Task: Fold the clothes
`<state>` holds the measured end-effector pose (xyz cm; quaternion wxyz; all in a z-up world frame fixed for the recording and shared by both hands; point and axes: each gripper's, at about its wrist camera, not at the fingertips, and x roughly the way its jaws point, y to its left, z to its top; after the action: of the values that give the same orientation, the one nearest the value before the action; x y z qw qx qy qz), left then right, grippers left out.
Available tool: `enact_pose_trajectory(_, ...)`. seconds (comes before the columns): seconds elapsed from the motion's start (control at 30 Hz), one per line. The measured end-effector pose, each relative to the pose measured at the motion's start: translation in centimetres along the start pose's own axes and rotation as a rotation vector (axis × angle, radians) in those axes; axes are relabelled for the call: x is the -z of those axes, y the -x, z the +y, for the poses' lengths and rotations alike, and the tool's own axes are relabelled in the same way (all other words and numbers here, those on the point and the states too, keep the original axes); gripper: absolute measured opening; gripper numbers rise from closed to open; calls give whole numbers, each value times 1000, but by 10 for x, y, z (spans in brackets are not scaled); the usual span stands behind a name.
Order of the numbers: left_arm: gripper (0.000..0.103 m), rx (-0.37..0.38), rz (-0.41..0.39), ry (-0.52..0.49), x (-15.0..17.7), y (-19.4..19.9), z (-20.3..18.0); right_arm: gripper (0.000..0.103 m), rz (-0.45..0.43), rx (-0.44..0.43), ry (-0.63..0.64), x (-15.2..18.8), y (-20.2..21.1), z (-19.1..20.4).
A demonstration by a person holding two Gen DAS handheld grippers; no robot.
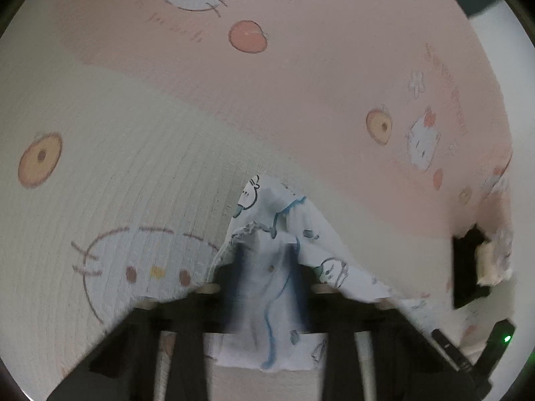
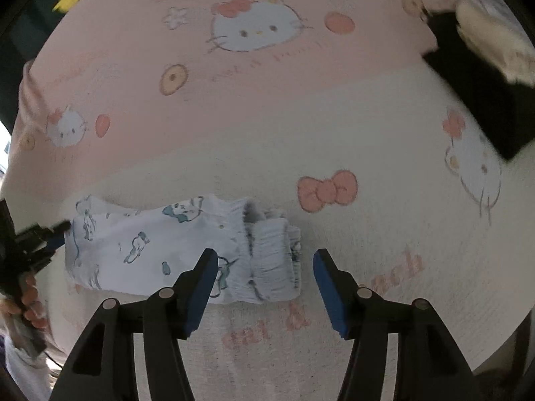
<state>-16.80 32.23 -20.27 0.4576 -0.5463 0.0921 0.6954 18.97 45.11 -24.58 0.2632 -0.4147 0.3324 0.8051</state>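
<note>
Left wrist view: the small white cartoon-printed baby garment (image 1: 267,267) is pinched by the left tool (image 1: 265,250); it is spread on the pink-and-cream cat-printed bedsheet (image 1: 133,117). The right tool (image 2: 265,257) is held spread above its ribbed cuff (image 2: 274,257).

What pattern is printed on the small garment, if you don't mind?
White garment with blue cartoon animals; clearest in the right wrist view.

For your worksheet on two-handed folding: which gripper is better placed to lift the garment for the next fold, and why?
Left. The left gripper already has its jaws shut on the white printed garment. The right gripper stands open, gripping nothing.
</note>
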Motion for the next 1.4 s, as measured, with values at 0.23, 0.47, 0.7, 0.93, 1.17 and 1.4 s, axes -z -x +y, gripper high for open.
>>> enact_pose_trajectory(0.23, 13, 8, -52, -71, -7, 12, -9, 59, 27, -26, -112, -2, -12, -28)
enact_pose_trajectory(0.47, 16, 237, 38, 142, 9, 43, 17, 59, -12, -62, -170, 1, 3, -35)
enact_pose_trajectory(0.7, 67, 330, 52, 317, 49, 80, 45, 59, -90, -185, -268, 25, 29, -44)
enact_pose_trajectory(0.93, 67, 348, 4, 446, 82, 94, 52, 66, -100, -246, -281, 38, 65, -25)
enact_pose_trajectory(1.17, 68, 376, -31, 506, 129, 76, 44, 74, -54, -389, -441, 36, 66, -25)
enact_pose_trajectory(1.4, 68, 271, 12, 475, 152, 41, 35, 74, 9, -510, -651, 42, 40, -35)
